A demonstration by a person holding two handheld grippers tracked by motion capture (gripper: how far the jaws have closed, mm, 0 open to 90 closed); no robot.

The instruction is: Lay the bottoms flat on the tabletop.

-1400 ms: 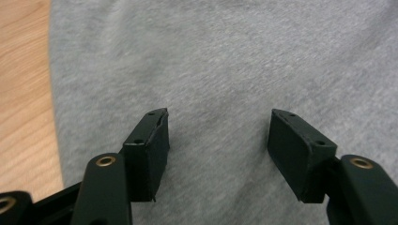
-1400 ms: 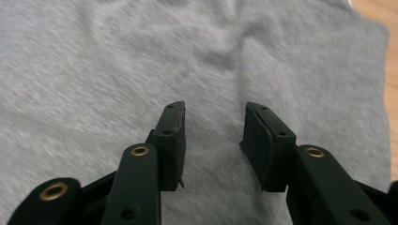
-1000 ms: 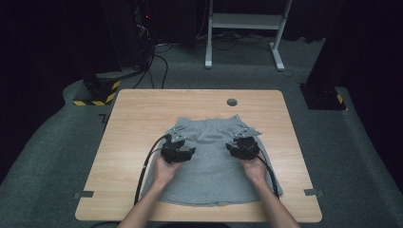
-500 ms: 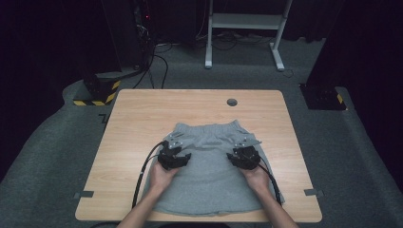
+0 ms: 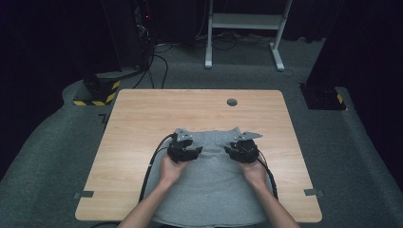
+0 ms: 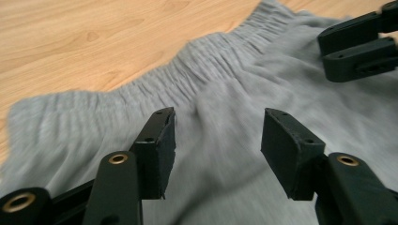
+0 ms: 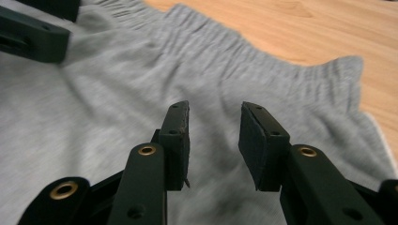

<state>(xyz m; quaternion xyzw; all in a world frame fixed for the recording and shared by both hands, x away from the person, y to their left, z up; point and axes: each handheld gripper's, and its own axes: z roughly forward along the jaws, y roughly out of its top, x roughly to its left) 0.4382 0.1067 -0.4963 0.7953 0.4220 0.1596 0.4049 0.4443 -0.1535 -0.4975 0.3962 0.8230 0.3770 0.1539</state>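
— Looking down from the high view, where does the grey garment (image 5: 209,185) lie?

— Flat on the wooden table (image 5: 142,118), on the near half, its gathered elastic waistband (image 6: 211,61) at the far edge and its lower part running to the table's near edge, between the person's forearms.

— And the left gripper (image 6: 218,136)?

— It hovers over the cloth just short of the waistband, toward the garment's left side. Its jaws stand apart with a clear gap; grey fabric lies under and between them, but the pads press on nothing.

— The right gripper (image 7: 213,136)?

— Its jaws have just been closing and now stand at a narrower gap than the left's. The cloth lies below the gap, a soft wrinkle running up toward the waistband, and the pads pinch none of it. It sits over the garment's right side, the waistband's right corner a little beyond it.

— How do the two stand to each other?

— Side by side, near the waistband, apart, the garment's middle between them. Each gripper view catches the other's black jaws at a top corner.
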